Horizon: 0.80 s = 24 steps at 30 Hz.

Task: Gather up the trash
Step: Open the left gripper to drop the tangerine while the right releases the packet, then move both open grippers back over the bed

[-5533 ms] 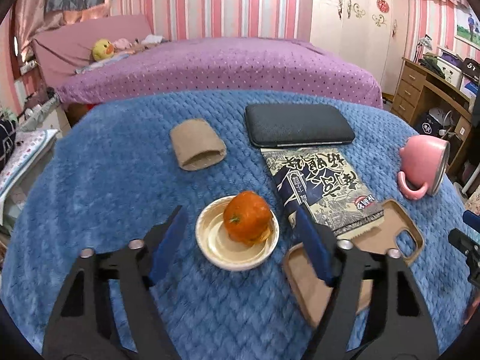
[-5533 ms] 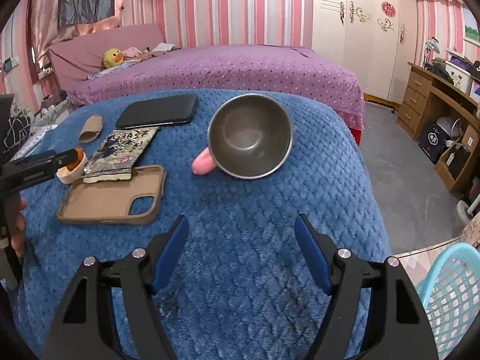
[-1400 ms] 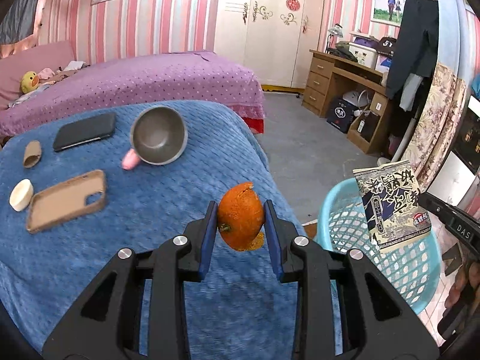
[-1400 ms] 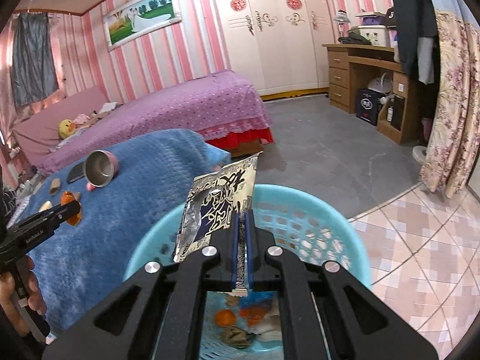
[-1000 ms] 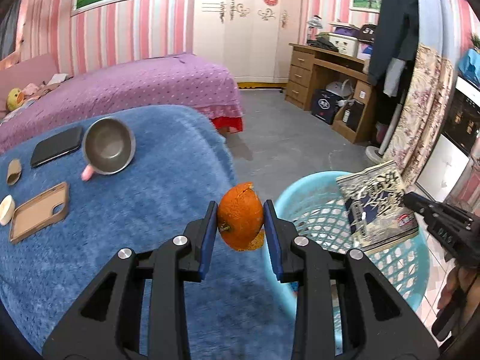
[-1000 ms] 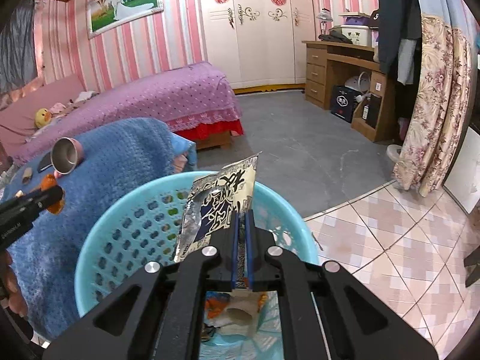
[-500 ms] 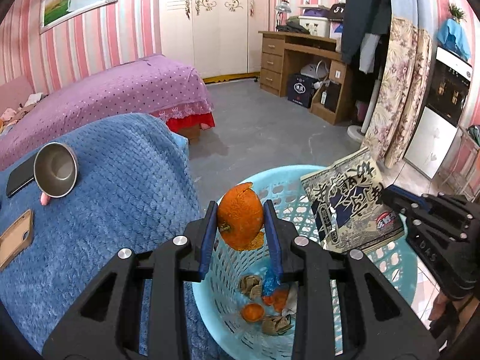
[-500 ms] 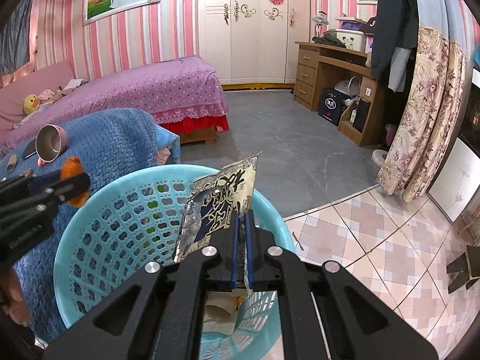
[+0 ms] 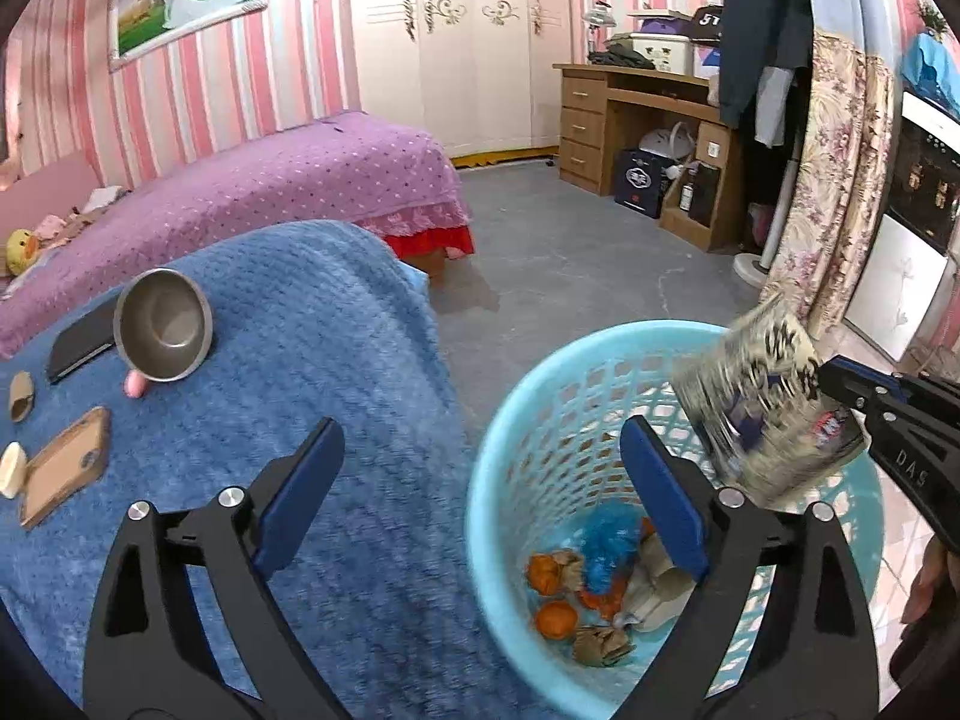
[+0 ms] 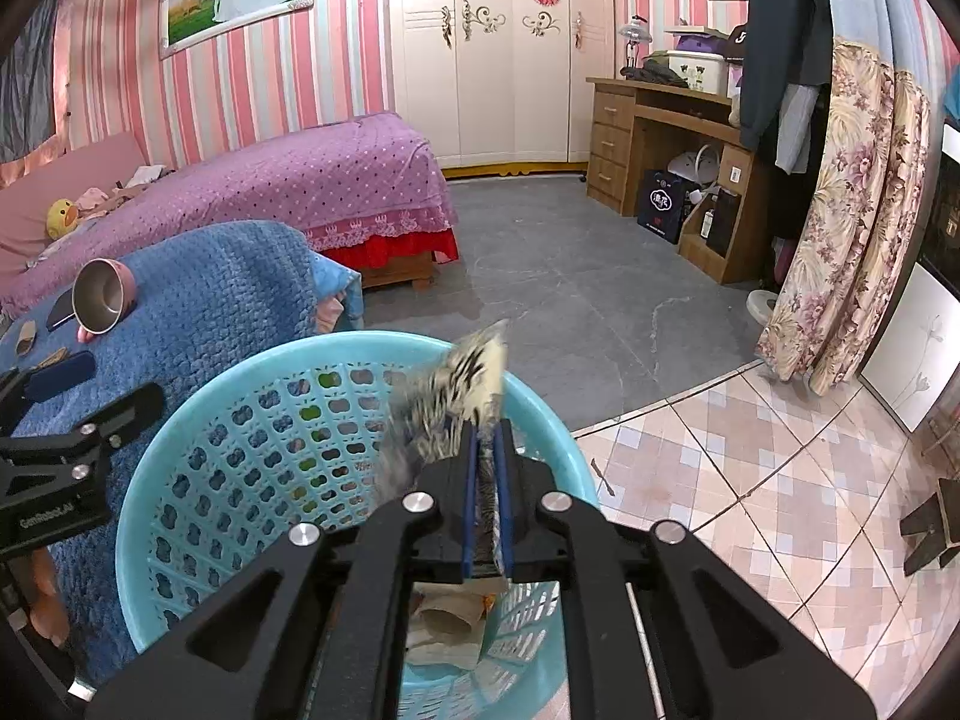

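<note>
A light-blue plastic basket (image 9: pixel 540 396) stands on the floor beside the blanket-covered table. Orange pieces (image 9: pixel 555 618), crumpled paper and a blue scrap lie in its bottom. My left gripper (image 9: pixel 480 468) hangs over the basket's near rim; its jaws are opening and stand wide with nothing between them. The snack wrapper (image 9: pixel 762 402) is blurred and tipping over the basket (image 10: pixel 240 456). It is still between the pads of my right gripper (image 10: pixel 486 480), whose jaws are just opening. That right gripper (image 9: pixel 840 381) reaches in from the right edge of the left wrist view.
On the blue blanket (image 9: pixel 312 372) lie a pink mug with a steel inside (image 9: pixel 163 324), a tan phone case (image 9: pixel 63 465), a black pouch (image 9: pixel 78 342), a cardboard sleeve (image 9: pixel 21 396) and a small paper dish (image 9: pixel 12 468). A purple bed, a wooden desk (image 10: pixel 672 138) and floral curtains ring the grey floor.
My left jaws have sprung open and the orange is gone from between them. The wrapper in the right gripper has tipped and blurred. The left gripper moved further over the basket.
</note>
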Each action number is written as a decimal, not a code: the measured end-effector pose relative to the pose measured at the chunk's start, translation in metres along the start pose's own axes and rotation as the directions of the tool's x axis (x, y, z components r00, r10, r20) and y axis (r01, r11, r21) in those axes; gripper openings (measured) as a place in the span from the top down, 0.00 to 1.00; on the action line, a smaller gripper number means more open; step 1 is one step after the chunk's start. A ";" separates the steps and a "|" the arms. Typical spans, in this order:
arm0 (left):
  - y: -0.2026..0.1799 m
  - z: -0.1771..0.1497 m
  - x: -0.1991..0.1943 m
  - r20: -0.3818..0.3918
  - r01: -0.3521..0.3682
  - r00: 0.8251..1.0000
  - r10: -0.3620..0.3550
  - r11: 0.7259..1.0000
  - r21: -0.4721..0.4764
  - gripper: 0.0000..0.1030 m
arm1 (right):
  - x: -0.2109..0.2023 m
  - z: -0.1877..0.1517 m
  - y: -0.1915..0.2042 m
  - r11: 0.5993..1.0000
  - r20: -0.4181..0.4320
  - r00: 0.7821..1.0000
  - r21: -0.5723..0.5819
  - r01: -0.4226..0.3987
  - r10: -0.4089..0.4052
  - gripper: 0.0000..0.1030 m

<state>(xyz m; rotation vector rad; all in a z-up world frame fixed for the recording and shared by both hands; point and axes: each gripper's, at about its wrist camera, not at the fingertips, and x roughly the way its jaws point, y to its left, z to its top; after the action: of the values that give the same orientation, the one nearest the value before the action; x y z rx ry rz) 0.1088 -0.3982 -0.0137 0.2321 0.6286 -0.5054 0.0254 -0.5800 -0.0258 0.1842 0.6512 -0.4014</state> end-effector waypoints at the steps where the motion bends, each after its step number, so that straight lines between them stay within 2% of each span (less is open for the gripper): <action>1: 0.003 -0.001 -0.002 0.003 -0.008 1.000 0.008 1.000 -0.005 0.10 | 0.001 0.000 0.001 1.000 -0.006 1.000 -0.003 0.002 -0.002 0.92; 5: 0.021 -0.003 -0.013 0.010 -0.005 1.000 0.006 0.999 -0.054 0.09 | 0.008 0.000 0.009 0.999 -0.038 0.999 -0.025 0.026 -0.027 0.92; 7: 0.028 -0.004 -0.019 0.015 -0.011 1.000 0.012 0.998 -0.064 0.09 | 0.007 0.000 0.012 0.999 -0.039 0.999 -0.029 0.030 -0.031 0.82; 9: 0.035 -0.005 -0.026 0.023 -0.029 0.999 0.030 0.997 -0.072 0.09 | 0.005 0.001 0.015 0.999 -0.029 0.999 -0.032 0.030 -0.031 0.50; 14: 0.056 -0.014 -0.046 0.046 -0.052 0.997 0.057 0.994 -0.095 0.07 | -0.005 0.004 0.025 1.000 0.016 1.000 -0.013 0.017 -0.016 0.32; 17: 0.067 -0.020 -0.058 0.058 -0.063 0.996 0.069 0.992 -0.105 0.07 | -0.010 0.005 0.031 1.000 0.042 0.999 0.015 0.011 -0.012 0.29; 24: 0.108 -0.034 -0.077 0.057 0.002 0.998 0.010 0.978 -0.211 0.06 | -0.020 0.011 0.063 1.000 0.096 0.995 -0.022 0.018 -0.015 0.27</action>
<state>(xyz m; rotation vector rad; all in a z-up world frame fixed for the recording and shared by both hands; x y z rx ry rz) 0.0944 -0.2644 0.0134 0.0179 0.6202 -0.4362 0.0438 -0.5199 -0.0019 0.1373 0.5632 -0.4162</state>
